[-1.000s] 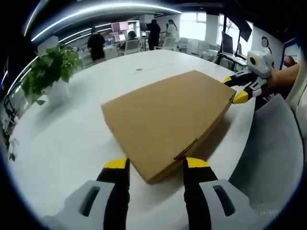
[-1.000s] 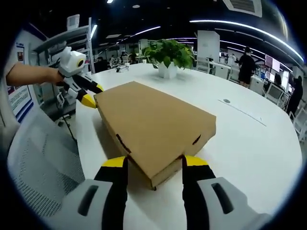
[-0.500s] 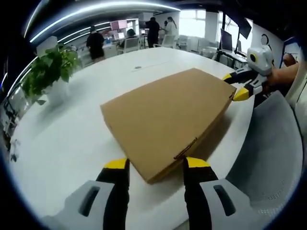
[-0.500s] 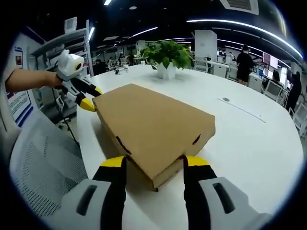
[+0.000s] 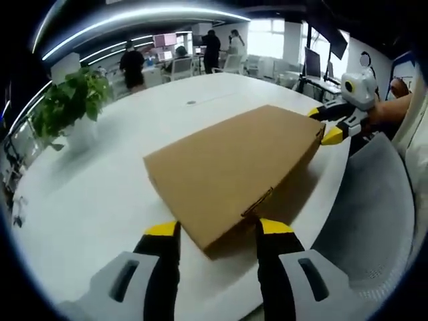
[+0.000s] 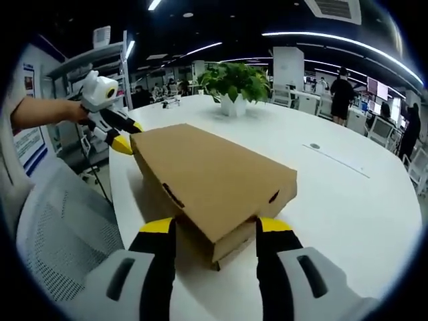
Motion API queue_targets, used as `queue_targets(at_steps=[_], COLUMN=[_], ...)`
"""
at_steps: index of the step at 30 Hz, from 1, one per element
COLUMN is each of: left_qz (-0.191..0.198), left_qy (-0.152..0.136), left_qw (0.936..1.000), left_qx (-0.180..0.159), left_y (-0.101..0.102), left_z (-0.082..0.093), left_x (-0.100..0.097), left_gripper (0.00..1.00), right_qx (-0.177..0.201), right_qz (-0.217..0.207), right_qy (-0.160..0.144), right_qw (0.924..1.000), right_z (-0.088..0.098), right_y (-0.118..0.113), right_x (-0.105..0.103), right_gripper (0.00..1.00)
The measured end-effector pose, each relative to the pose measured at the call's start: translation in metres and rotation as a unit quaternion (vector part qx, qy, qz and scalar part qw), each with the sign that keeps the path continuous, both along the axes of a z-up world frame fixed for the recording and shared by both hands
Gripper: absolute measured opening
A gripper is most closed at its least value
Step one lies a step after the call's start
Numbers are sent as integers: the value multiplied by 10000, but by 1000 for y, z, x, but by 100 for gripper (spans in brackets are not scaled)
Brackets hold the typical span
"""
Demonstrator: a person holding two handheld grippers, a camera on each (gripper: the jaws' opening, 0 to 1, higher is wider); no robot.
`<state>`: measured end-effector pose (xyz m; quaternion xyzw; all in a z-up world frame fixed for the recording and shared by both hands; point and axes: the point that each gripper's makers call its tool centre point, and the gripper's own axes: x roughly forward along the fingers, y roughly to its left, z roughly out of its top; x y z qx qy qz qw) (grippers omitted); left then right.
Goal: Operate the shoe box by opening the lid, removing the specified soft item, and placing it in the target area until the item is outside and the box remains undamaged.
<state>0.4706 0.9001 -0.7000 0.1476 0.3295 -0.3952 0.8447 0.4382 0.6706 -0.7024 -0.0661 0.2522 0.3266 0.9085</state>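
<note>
Hand-held grippers — left [image 5: 217, 231], right [image 6: 215, 227] — jaws wide, straddling opposite corners of closed shoe box [image 5: 234, 167]; white table [image 5: 100, 194] around.

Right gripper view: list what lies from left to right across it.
Mesh chair back → left gripper at the box's far corner → shoe box → potted plant behind it → bare white table → standing person.

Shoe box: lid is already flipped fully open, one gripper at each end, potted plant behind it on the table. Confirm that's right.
Not quite: the lid is still closed over the shoe box, as the right gripper view shows. The rest holds: the left gripper and right gripper sit at opposite ends, with the potted plant behind.
</note>
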Motion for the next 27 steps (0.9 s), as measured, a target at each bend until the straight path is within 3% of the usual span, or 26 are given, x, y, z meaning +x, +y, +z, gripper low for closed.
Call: queue_targets(at_steps=[13, 27], left_qz=[-92, -83], left_qy=[-121, -389], left_qw=[9996, 9981], left_qx=[-219, -479], left_y=[-3, -7], left_z=[27, 58], left_x=[0, 13], left_gripper=[50, 52], right_qx=[19, 97], right_qz=[49, 9], right_qy=[-270, -578], right_qw=[9996, 9983], right_z=[23, 51], right_y=[1, -2], right_x=[2, 15], right_gripper=[47, 46])
